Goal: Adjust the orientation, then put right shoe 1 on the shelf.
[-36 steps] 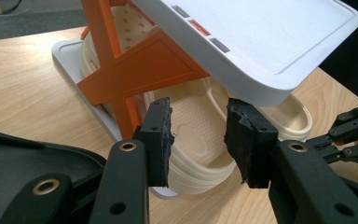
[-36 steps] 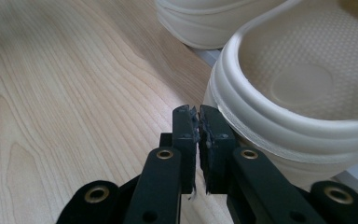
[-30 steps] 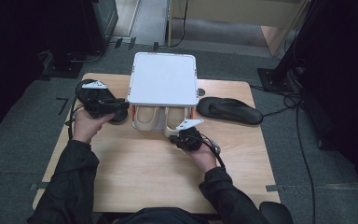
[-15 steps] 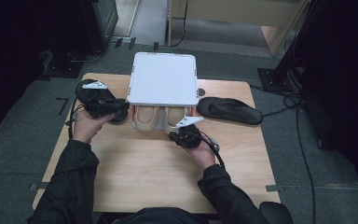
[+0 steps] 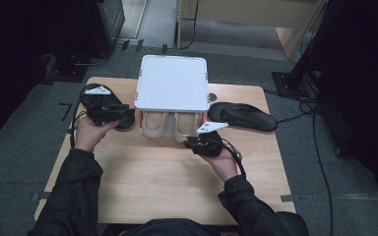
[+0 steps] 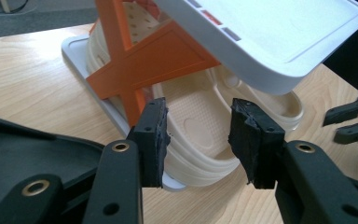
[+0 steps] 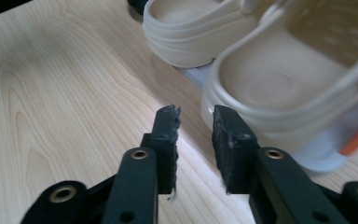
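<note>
A pair of cream clogs (image 5: 170, 125) sits on the lower tier of a small white rack (image 5: 172, 82) at the far middle of the wooden counter (image 5: 147, 182), heels toward the person. The rack's flat white top covers the toes, and an orange cross-brace (image 6: 142, 60) joins the tiers at the side.

The right hand-held gripper (image 5: 197, 143) lies low on the counter just in front of the right clog (image 7: 279, 88) — its jaws stand slightly apart with nothing between them, the tips near the heel rim but not touching it. In the right gripper view the left clog (image 7: 191, 32) lies farther off.

The left hand-held gripper (image 5: 120, 117) is at the rack's left side, jaws spread wide and empty, aimed at the heel of the nearer clog (image 6: 205, 135). A flat black thing (image 6: 32, 144) lies under it; I cannot tell what it is.

A black sandal (image 5: 243, 116) rests on the counter to the right of the rack, apart from it.
</note>
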Motion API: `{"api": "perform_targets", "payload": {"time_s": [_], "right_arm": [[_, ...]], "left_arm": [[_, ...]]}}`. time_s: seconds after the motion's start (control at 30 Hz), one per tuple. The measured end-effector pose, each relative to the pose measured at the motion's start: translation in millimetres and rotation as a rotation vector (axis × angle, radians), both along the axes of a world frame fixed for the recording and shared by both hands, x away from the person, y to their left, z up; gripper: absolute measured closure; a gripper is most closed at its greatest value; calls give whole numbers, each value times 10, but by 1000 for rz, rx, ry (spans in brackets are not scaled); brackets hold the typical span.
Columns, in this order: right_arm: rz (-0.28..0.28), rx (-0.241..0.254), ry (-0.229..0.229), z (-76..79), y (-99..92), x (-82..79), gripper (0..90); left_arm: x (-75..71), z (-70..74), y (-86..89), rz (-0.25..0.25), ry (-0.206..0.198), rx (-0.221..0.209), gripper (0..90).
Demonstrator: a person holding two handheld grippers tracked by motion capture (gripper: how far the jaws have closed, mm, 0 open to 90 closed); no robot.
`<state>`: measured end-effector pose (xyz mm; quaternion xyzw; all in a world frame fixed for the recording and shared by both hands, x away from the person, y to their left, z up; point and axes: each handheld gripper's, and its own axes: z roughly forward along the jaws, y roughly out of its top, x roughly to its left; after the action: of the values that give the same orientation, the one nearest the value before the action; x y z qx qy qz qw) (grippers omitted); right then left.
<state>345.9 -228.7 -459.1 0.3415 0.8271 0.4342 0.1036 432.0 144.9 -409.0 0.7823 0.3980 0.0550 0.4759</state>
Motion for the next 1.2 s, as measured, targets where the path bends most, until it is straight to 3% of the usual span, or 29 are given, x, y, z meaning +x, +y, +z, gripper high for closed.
{"api": "perform_targets", "payload": {"time_s": [0.27,0.4,0.53,0.77,0.8,0.9,0.97,1.2], "right_arm": [[-46,9,-19,35,-365,-67,619],[-61,40,-9,53,-516,-85,572],[-64,52,-31,90,-635,-115,567],[-78,32,-40,65,-741,-86,576],[-88,44,-39,33,-789,-49,578],[-111,55,-47,-26,-842,0,586],[-143,63,-18,-113,-899,83,596],[-175,67,-29,-133,-901,165,630]], "left_arm": [[-28,-33,93,42,2,9,509],[-56,-40,142,57,1,12,497],[-79,-62,180,74,0,13,495],[-88,-114,248,103,10,11,508],[-83,-152,271,131,16,6,512],[-78,-197,294,146,20,8,534],[-78,-247,319,159,13,22,551],[20,-424,351,192,28,45,620]]}}
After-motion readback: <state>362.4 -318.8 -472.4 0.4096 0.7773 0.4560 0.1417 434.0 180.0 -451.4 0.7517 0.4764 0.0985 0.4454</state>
